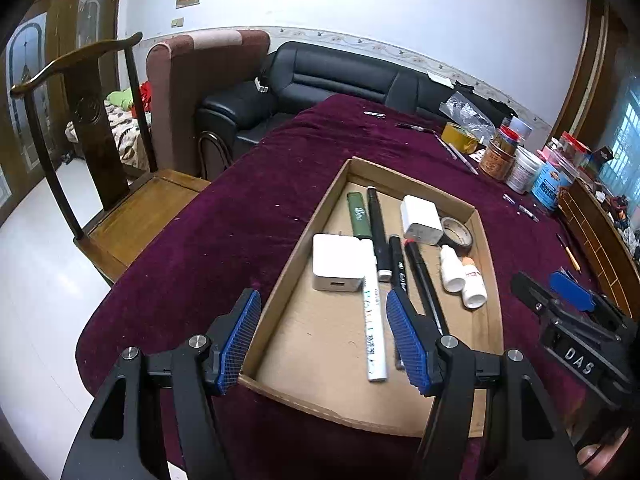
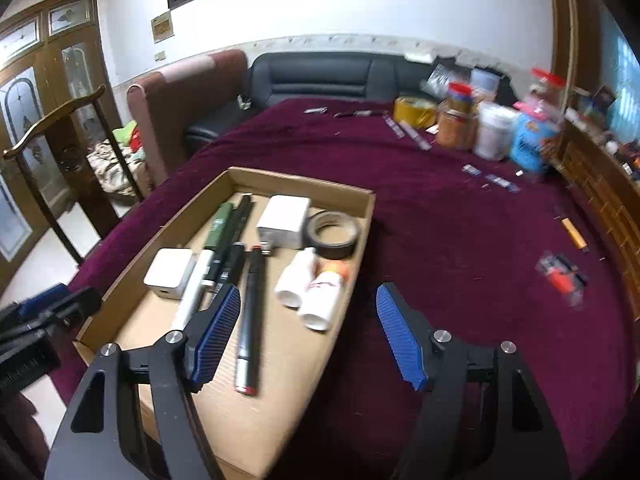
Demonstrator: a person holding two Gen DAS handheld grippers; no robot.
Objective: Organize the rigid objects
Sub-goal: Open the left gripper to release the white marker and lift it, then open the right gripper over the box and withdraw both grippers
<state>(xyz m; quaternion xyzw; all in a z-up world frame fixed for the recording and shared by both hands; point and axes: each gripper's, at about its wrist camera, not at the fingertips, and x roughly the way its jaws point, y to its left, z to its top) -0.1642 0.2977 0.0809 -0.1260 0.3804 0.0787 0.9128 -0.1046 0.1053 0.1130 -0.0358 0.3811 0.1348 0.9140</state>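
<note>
Over the cardboard tray (image 1: 486,280) | left gripper (image 1: 324,344) and right gripper (image 2: 308,332) both spread, holding nothing | next—approach a loose pen (image 2: 574,234) square, pinch mid-barrel.

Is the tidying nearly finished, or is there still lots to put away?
Much looks done: the cardboard tray already holds pens, two white chargers, a tape roll and two small bottles. Nothing is in hand: the left gripper and right gripper are both open and empty. Still loose on the purple cloth: a pencil and a red-and-black thing.
</note>
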